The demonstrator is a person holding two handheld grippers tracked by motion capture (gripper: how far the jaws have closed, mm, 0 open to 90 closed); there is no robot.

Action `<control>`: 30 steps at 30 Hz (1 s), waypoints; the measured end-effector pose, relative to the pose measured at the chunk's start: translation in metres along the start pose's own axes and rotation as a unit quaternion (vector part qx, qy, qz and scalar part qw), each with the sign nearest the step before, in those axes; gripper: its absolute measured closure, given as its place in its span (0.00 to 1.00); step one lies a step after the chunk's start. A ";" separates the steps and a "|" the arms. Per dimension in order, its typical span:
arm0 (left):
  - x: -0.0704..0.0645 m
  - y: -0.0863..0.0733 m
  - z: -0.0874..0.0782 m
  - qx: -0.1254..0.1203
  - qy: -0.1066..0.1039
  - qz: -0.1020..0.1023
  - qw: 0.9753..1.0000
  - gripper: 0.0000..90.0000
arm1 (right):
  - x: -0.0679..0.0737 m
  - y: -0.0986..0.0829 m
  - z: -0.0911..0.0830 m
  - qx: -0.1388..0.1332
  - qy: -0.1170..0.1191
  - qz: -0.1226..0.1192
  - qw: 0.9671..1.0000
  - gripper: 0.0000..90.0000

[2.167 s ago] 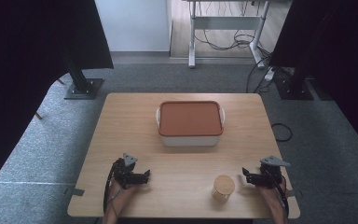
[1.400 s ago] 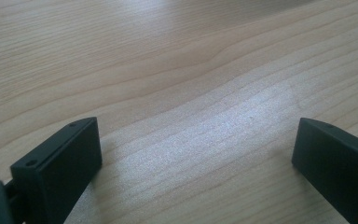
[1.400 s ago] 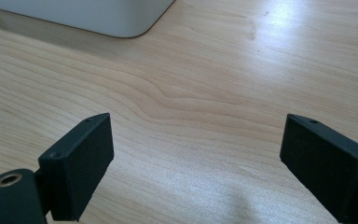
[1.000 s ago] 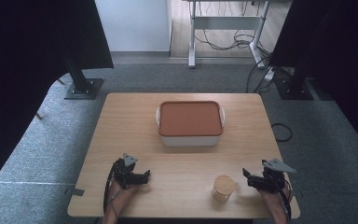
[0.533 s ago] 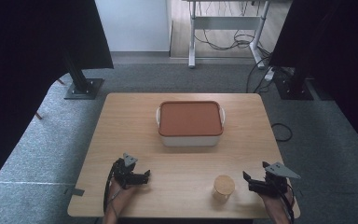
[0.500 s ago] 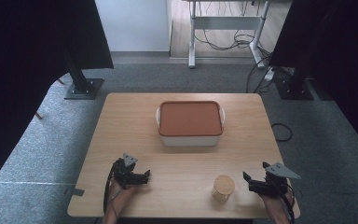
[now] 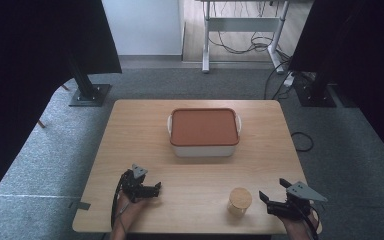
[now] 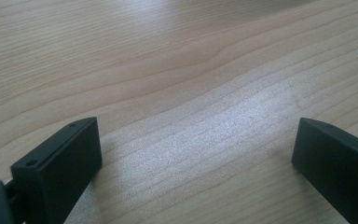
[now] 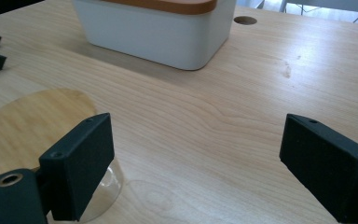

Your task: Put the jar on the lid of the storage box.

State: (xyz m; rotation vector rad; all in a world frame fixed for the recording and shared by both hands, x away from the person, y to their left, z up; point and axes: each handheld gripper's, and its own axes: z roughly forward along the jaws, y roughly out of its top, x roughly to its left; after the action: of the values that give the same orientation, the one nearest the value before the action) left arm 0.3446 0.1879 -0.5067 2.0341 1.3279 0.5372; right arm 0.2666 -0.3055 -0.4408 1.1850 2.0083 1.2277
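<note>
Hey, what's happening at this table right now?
A person holds a gripper in each hand at the near edge of a wooden table. The right gripper is open, beside a small jar with a wooden lid, not touching it. The left gripper is open over bare wood. A white box with an orange lid sits closed mid-table.

No legible text, label, brand, number or sign anywhere. Checked the white box with the orange lid (image 7: 204, 132), centre of frame, and the wood-lidded jar (image 7: 240, 200), lower right (both surfaces plain). Table (image 7: 130, 135) unmarked.
</note>
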 end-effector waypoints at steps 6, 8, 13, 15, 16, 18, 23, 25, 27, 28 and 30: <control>0.000 0.000 0.000 -0.001 0.000 0.000 1.000 0.01 | 0.005 -0.001 -0.007 -0.010 0.014 0.001 1.000 0.10; 0.000 0.000 0.000 0.000 0.000 0.000 1.000 0.01 | 0.006 -0.001 -0.008 -0.012 0.017 0.002 1.000 0.10; 0.000 0.000 0.000 0.000 0.000 0.000 1.000 0.01 | 0.013 0.000 -0.012 -0.017 0.029 -0.002 0.999 0.10; 0.000 0.000 0.000 -0.001 0.000 0.000 1.000 0.01 | 0.015 -0.001 -0.013 -0.019 0.033 -0.004 0.999 0.10; 0.000 0.000 0.000 0.000 0.000 0.000 1.000 0.01 | 0.017 -0.001 -0.013 -0.020 0.035 -0.006 0.999 0.10; 0.000 0.000 0.000 -0.001 0.000 0.000 1.000 0.01 | 0.019 -0.001 -0.013 -0.021 0.039 -0.007 0.999 0.10; 0.000 0.000 0.000 -0.001 -0.001 0.000 1.000 0.01 | 0.026 -0.001 -0.014 -0.025 0.050 -0.014 0.998 0.09; 0.000 0.000 0.000 -0.001 -0.001 0.000 1.000 0.01 | 0.029 -0.001 -0.013 -0.027 0.054 -0.017 0.998 0.09; 0.000 0.000 0.000 0.000 0.000 0.000 1.000 0.01 | 0.032 -0.001 -0.013 -0.029 0.058 -0.021 0.998 0.09; 0.000 0.000 0.000 -0.001 -0.001 0.000 1.000 0.01 | 0.034 0.000 -0.012 -0.029 0.061 -0.024 0.997 0.09; 0.000 0.000 0.000 -0.001 -0.001 0.000 1.000 0.01 | 0.036 0.000 -0.012 -0.032 0.064 -0.025 0.997 0.09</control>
State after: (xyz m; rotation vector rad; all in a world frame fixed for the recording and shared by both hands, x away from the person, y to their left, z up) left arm 0.3446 0.1879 -0.5068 2.0327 1.3267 0.5367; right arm 0.2397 -0.2799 -0.4344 1.0446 2.0607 1.3620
